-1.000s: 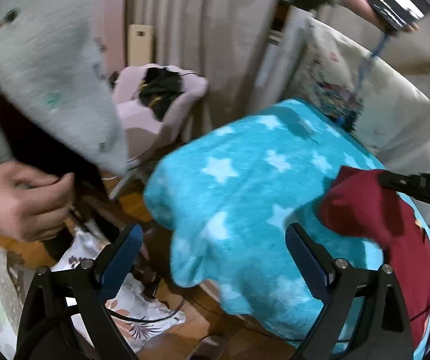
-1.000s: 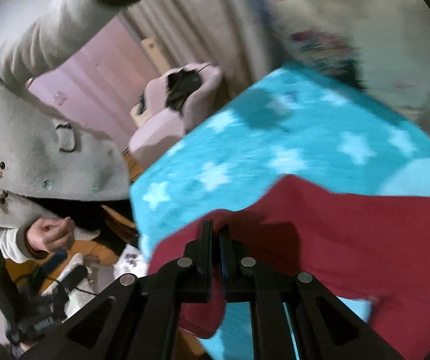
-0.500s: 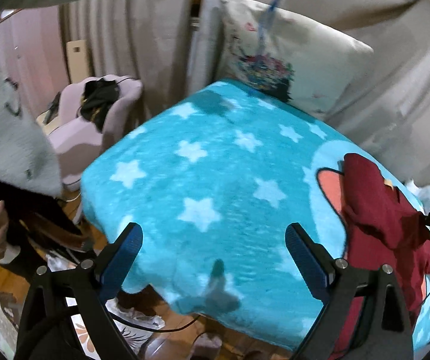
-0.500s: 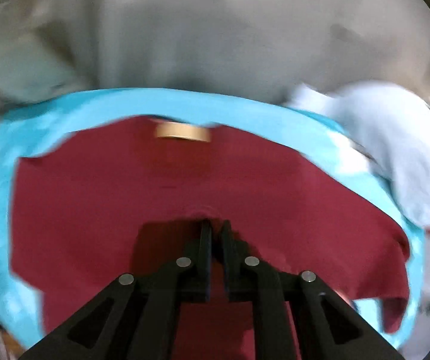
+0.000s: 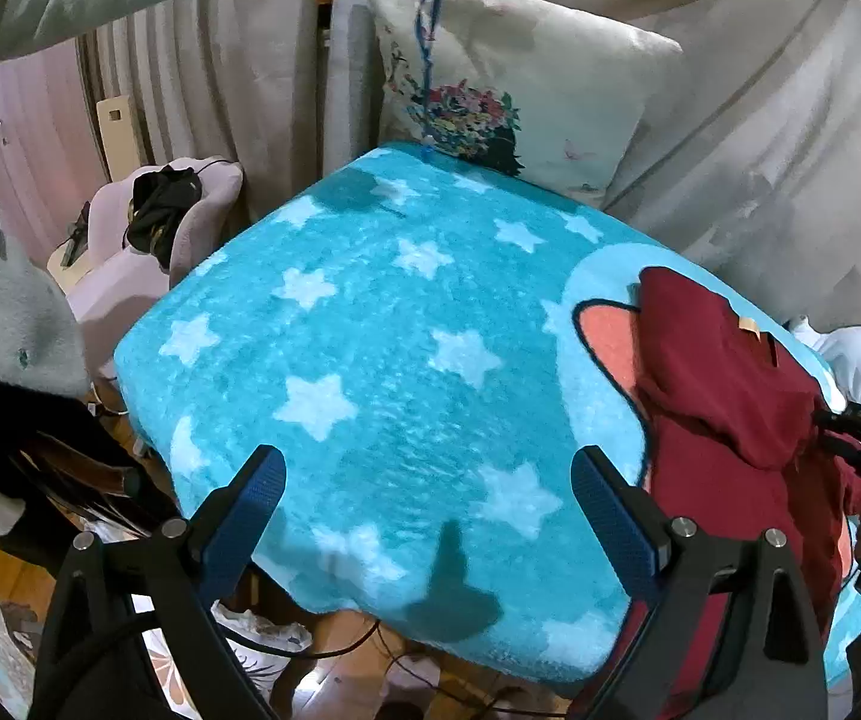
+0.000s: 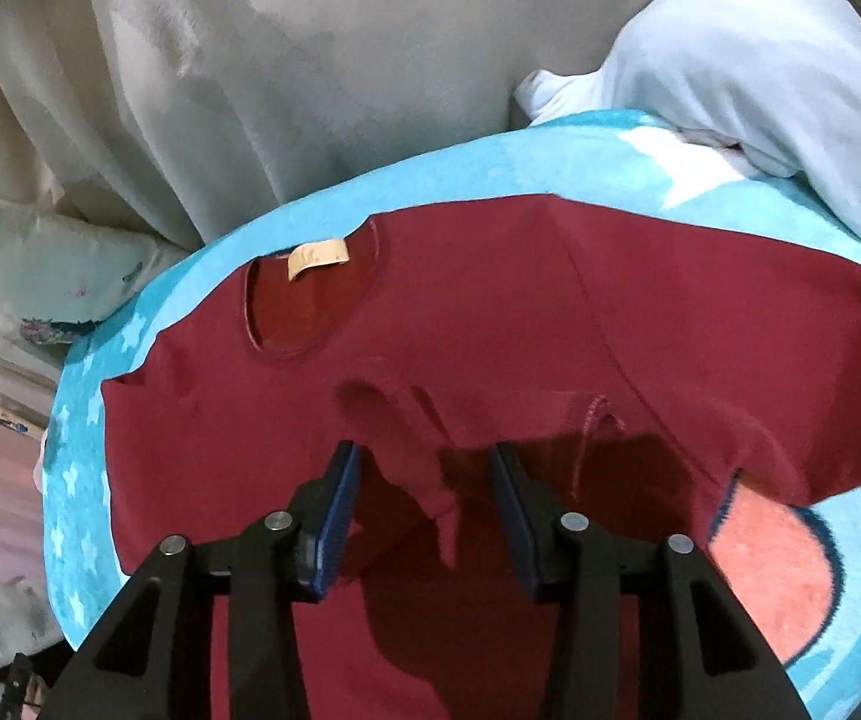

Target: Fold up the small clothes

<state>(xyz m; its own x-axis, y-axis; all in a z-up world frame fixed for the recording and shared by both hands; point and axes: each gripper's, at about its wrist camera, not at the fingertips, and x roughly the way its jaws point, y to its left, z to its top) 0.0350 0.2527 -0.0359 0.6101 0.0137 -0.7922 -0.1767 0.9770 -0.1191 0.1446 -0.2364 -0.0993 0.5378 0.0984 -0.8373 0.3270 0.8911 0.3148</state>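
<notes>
Right gripper (image 6: 424,480) hangs with its blue-padded jaws spread, a loose ridge of the dark red cotton T-shirt (image 6: 490,312) rising between them; the shirt lies on the turquoise star-print fleece blanket (image 6: 370,192), neck label up. To fold well, I judge it should smooth that bunched lower part flat before taking a hem. Left gripper (image 5: 424,504) hovers wide apart over bare blanket. Half a second ago the right jaws were pressed together on the cloth; now they have let go.
</notes>
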